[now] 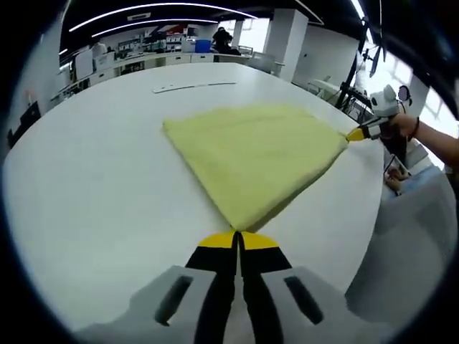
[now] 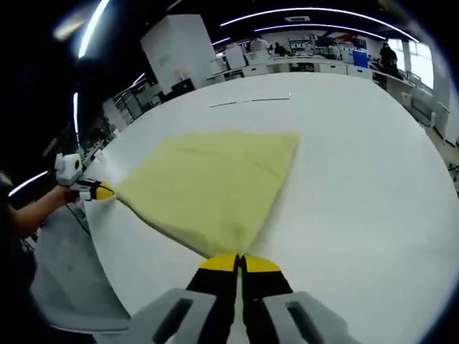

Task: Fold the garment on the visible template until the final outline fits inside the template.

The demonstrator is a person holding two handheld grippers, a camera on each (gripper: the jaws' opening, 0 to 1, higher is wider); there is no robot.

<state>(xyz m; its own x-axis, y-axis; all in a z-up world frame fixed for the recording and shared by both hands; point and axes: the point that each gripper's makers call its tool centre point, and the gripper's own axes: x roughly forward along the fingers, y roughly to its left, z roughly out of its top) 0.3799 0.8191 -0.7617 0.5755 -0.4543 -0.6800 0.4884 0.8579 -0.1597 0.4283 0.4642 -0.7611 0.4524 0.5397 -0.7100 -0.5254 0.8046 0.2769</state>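
A pale yellow garment (image 1: pixel 251 154) lies spread on the white table (image 1: pixel 93 186), folded into a rough triangle. My left gripper (image 1: pixel 237 240) is shut on its near corner. My right gripper (image 1: pixel 356 134), held by a hand, pinches the corner at the right. In the right gripper view the garment (image 2: pixel 208 183) runs from my right gripper (image 2: pixel 240 261), shut on one corner, to my left gripper (image 2: pixel 102 191) at the far left corner. A thin dark line (image 1: pixel 193 87) marks the table beyond the garment; the same line (image 2: pixel 251 102) appears in the right gripper view.
The table edge curves close by on the right (image 1: pixel 373 215), with grey clothing (image 1: pixel 412 236) beyond it. A person's hand (image 1: pixel 416 129) holds the right gripper. Lab benches and shelves (image 1: pixel 165 54) stand far behind the table.
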